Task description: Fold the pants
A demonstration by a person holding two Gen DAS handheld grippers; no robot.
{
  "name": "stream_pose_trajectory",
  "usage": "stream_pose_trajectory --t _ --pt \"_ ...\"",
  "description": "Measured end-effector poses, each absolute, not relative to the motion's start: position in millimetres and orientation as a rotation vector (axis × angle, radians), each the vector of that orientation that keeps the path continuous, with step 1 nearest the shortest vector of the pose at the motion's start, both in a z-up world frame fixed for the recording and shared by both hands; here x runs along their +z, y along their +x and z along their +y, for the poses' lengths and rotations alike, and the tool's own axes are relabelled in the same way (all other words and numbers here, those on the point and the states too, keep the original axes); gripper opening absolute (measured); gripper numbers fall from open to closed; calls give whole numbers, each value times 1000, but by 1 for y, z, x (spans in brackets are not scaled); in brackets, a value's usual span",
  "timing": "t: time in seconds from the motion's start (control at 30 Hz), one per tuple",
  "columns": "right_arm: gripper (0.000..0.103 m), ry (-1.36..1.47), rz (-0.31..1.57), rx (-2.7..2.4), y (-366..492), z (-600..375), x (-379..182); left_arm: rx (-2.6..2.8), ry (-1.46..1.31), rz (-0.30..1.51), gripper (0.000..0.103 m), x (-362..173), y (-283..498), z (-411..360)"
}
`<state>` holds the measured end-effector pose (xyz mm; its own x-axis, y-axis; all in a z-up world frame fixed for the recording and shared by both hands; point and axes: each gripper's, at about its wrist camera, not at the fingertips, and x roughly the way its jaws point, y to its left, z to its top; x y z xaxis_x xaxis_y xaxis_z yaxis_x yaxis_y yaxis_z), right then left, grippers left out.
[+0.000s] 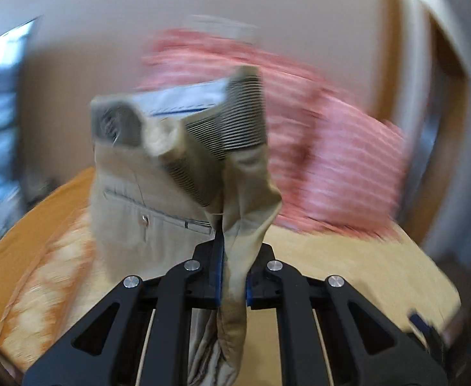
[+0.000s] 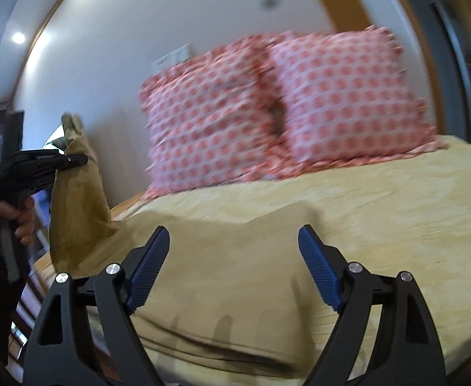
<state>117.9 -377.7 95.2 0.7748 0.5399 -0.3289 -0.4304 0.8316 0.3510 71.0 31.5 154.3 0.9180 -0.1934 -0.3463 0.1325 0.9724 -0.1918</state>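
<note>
Bed [image 2: 396, 212]; left gripper [image 1: 232, 276] clamping pants [image 1: 158, 193].

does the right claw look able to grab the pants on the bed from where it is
Probably yes: the right claw is open, and the pants lie on the bed straight ahead with nothing between.

A: Any writing you can read here, on the pants [image 1: 158, 199] or anywhere else?

B: None. The pale waistband lining at upper centre of the left wrist view is blurred, and nothing there is legible.
</note>
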Motion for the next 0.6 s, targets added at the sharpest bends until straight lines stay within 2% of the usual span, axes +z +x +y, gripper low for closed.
stream_pose_trajectory --t 0.1,0.23,0.33,0.4,0.5,0.53,0.57,0.6 --pt "85 280 415 440 118 -406 99 -365 -27 439 8 135 67 -48" --pt "87 309 434 371 120 -434 96 -572 161 604 8 71 53 -127" --pt "89 352 479 397 130 -445 97 -588 249 643 9 41 43 -144" --pt "91 388 510 454 141 -447 101 -582 259 633 11 43 37 -137" --pt "93 450 601 576 165 -439 103 -602 132 655 32 65 32 -106" --pt "93 472 649 606 175 -435 100 -601 70 659 49 74 34 -91" --pt "93 496 692 627 185 -431 97 -587 13 651 58 81 33 -77" --pt "93 529 752 645 199 -428 92 -560 -55 638 60 90 35 -57"
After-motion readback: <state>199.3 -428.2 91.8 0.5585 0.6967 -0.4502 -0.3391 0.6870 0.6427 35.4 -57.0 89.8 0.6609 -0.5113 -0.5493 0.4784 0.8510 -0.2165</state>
